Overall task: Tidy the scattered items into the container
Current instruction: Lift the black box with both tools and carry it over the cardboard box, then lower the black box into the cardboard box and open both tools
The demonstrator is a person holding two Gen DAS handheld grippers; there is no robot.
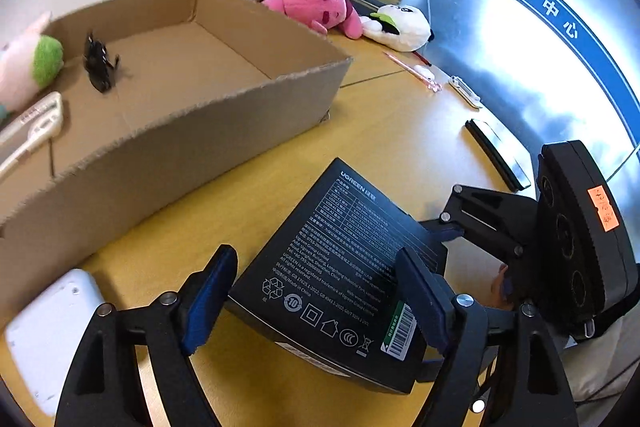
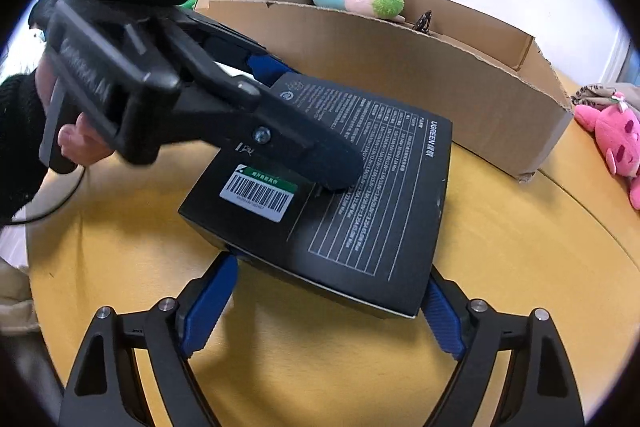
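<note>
A black UGREEN box (image 1: 340,267) lies on the yellow table, printed face up. My left gripper (image 1: 320,291) is shut on the black box, one blue pad at its left edge and one over its right side. My right gripper (image 2: 328,303) spans the box (image 2: 360,195) near corner, its blue pads at both sides, touching or nearly so. The left gripper shows in the right wrist view (image 2: 304,123) clamping the box from the left. The cardboard container (image 1: 192,115) stands behind, holding a black clip (image 1: 98,63), a plush (image 1: 28,67) and a white tool (image 1: 36,127).
A pink plush (image 1: 316,7) and a white plush (image 1: 400,27) lie behind the container, with a pink pen (image 1: 416,73), a white clip (image 1: 466,93) and a black bar (image 1: 498,155). A white device (image 1: 52,335) lies at the near left. A glass wall is at right.
</note>
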